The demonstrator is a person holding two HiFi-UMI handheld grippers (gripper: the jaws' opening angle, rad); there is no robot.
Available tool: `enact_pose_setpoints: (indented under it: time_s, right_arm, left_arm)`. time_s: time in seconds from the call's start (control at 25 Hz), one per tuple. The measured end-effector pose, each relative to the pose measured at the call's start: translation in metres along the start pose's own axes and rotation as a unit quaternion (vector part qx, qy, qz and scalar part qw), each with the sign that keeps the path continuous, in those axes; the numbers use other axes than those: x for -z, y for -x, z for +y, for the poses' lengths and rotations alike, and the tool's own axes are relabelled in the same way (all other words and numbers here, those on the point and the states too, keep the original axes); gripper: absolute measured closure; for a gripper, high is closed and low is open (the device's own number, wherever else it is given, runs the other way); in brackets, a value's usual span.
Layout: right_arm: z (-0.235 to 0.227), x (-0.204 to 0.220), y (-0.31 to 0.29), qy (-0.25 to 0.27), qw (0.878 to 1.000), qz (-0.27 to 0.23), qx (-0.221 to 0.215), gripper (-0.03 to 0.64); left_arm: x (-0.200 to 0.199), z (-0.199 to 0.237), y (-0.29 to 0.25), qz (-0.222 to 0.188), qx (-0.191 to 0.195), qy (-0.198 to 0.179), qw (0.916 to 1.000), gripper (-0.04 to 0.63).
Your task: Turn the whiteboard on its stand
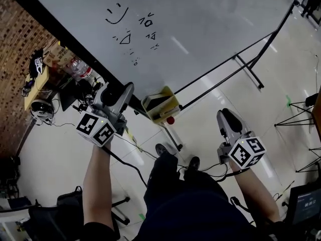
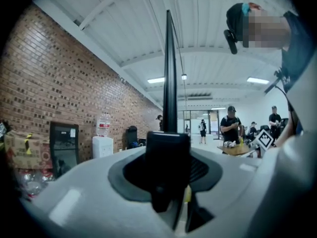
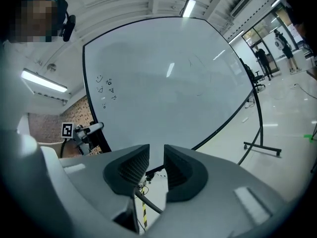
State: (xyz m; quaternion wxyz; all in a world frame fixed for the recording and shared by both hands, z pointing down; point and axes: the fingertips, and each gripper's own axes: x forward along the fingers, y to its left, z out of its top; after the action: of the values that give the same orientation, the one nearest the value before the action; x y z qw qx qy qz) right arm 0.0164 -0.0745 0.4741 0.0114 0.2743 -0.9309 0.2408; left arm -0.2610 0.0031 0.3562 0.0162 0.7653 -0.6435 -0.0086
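Centrally, the whiteboard [image 1: 200, 19] fills the upper part of the head view. It is tilted on its black tube stand [image 1: 251, 59], and its face bears a few marker scribbles [image 1: 131, 31]. The left gripper [image 1: 119, 92] meets the board at its lower black edge. In the left gripper view the board [image 2: 170, 73] appears edge-on as a thin dark line, and its black frame sits clamped between the jaws of the left gripper [image 2: 168, 157]. The right gripper [image 1: 226, 115] hangs apart from the board, over the pale floor [image 1: 281, 89]. In its own view the right gripper [image 3: 156, 157] has its jaws parted by a narrow gap with nothing between them. The board face [image 3: 168, 83] and one stand leg [image 3: 260, 133] lie beyond.

A yellowish box [image 1: 161, 104] lies just below the board's lower edge. A brick wall [image 1: 20, 59] and a water bottle [image 1: 80, 69] lie to the left.

The board's top and left side are cut off by the head view. The stand behind the board is hidden. The exact contact of the left pads cannot be made out from above.
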Motion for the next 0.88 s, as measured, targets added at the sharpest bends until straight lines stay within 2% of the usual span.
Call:
enact_pose_setpoints:
  time_s: [0.12, 0.36, 0.6, 0.88]
  right_arm:
    - [0.015, 0.009, 0.007, -0.001, 1.000, -0.003, -0.010, 0.528]
    - [0.014, -0.005, 0.006, -0.002, 1.000, -0.020, -0.013, 0.528]
    - [0.014, -0.002, 0.003, 0.002, 0.999, -0.027, 0.026, 0.528]
    - [0.047, -0.006, -0.010, 0.055, 0.992, -0.056, 0.097, 0.535]
  left_arm:
    - [0.005, 0.005, 0.016, 0.004, 0.004, 0.004, 1.0000, 0.425]
    - [0.007, 0.007, 0.011, 0.005, 0.007, 0.003, 1.0000, 0.423]
    - [0.002, 0.001, 0.013, 0.006, 0.001, -0.011, 0.9999, 0.432]
    - [-0.002, -0.006, 0.018, -0.023, 0.001, -0.023, 0.9995, 0.440]
